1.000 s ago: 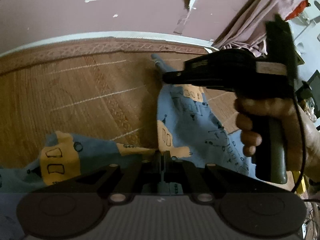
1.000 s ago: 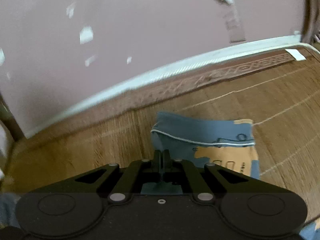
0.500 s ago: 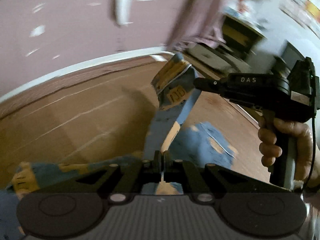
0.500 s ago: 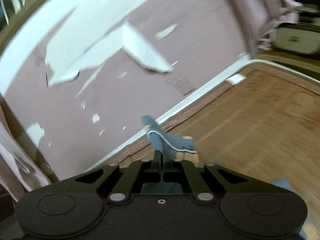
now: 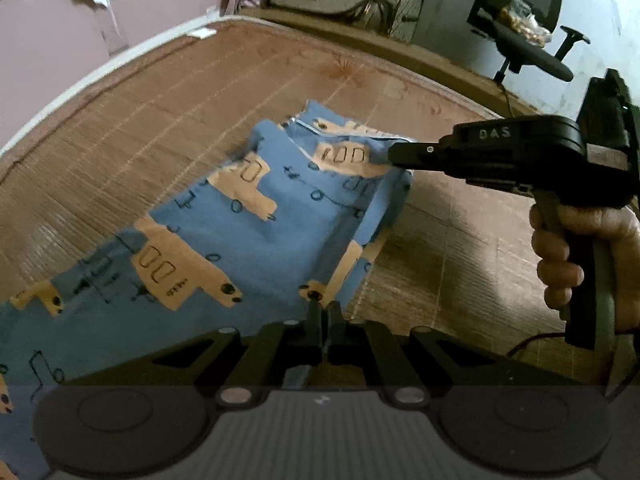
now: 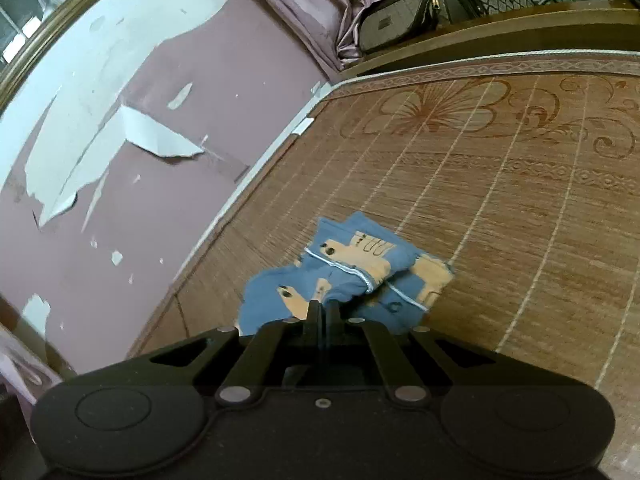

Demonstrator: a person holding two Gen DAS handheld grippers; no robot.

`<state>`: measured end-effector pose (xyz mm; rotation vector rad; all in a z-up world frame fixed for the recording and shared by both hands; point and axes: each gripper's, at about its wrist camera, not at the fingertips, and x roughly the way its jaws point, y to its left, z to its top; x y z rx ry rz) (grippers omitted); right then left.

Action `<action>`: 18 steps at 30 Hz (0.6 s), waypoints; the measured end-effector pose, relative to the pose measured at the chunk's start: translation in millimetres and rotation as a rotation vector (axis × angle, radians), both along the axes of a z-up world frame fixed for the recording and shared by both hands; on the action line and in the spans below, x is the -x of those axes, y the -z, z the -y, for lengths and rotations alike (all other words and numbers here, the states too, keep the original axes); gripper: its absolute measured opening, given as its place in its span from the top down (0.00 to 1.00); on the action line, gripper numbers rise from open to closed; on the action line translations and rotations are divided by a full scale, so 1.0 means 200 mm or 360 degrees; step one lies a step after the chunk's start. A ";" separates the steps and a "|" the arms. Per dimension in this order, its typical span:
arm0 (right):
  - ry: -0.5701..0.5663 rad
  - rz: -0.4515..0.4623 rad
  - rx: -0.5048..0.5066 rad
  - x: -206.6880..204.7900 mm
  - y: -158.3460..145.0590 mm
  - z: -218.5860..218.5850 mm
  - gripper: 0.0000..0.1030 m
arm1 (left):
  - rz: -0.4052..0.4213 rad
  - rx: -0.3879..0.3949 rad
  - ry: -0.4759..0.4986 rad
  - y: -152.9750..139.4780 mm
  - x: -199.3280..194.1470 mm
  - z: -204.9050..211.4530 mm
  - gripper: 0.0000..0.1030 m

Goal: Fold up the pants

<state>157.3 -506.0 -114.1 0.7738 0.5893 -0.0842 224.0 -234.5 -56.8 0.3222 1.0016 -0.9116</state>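
Blue pants (image 5: 256, 236) on mat (image 5: 120, 152), both hand-held grippers pinching fabric

Woven mat (image 5: 152, 128) (floral print, white edging) carries blue pants (image 5: 256, 232)

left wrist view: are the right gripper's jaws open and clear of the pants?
No, the right gripper is shut on the blue pants at their far edge.

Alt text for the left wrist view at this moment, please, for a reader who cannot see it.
Blue pants with tan cartoon patches lie partly folded on a brown woven bamboo mat, pinched at the near edge by the shut left gripper. The black right gripper, held in a hand, grips the far end. A black office chair stands behind.
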 end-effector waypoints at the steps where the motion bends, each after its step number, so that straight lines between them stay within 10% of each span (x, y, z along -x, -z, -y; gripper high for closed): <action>1: -0.0012 -0.0011 0.0026 0.00 0.01 0.00 0.99 | -0.0042 0.0004 0.0000 0.00 -0.01 0.01 0.96; 8: -0.0045 -0.0107 0.0044 0.00 0.05 0.04 0.77 | -0.0222 -0.0024 0.0020 -0.11 -0.24 0.10 0.60; 18: -0.0033 -0.0071 0.0010 -0.02 0.07 0.16 0.64 | -0.0111 -0.0026 0.0147 -0.22 -0.67 0.51 0.46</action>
